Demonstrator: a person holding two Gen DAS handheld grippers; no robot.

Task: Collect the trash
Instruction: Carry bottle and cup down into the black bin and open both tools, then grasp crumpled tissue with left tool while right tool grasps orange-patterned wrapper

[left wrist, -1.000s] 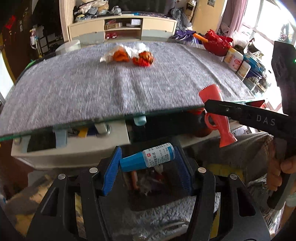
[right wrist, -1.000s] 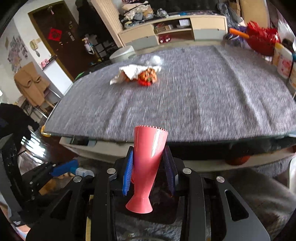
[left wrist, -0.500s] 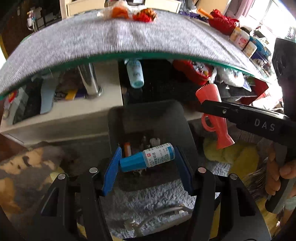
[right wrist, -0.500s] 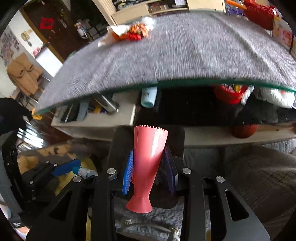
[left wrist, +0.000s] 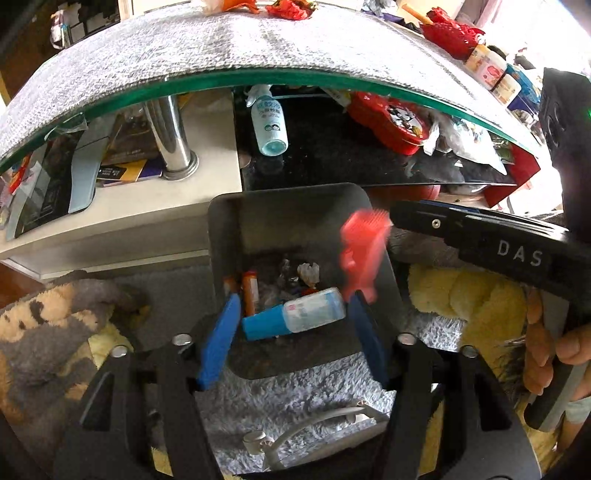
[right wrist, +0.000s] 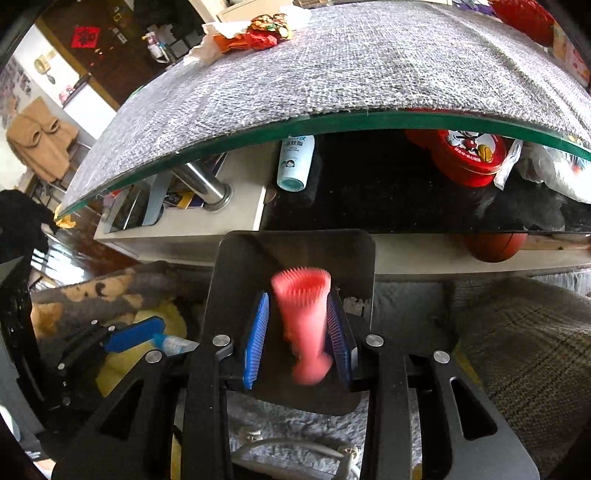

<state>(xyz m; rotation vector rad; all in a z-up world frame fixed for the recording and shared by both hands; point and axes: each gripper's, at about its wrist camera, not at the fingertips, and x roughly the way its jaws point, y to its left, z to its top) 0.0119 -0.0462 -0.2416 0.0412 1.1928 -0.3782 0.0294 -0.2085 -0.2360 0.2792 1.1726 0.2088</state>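
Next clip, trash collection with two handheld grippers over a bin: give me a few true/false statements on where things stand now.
1. The pink cup is blurred between the right gripper fingers, which have just been opening. True.
2. The bin is empty. False: trash already lies inside.
3. The small bottle has a red cap. False: blue.
4. The left gripper is above the bin. True.
5. Wrappers remain on the grey tabletop. True.

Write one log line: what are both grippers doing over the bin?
left gripper: opening, small blue-capped bottle slipping | right gripper: opening, pink plastic cup dropping | dark bin below
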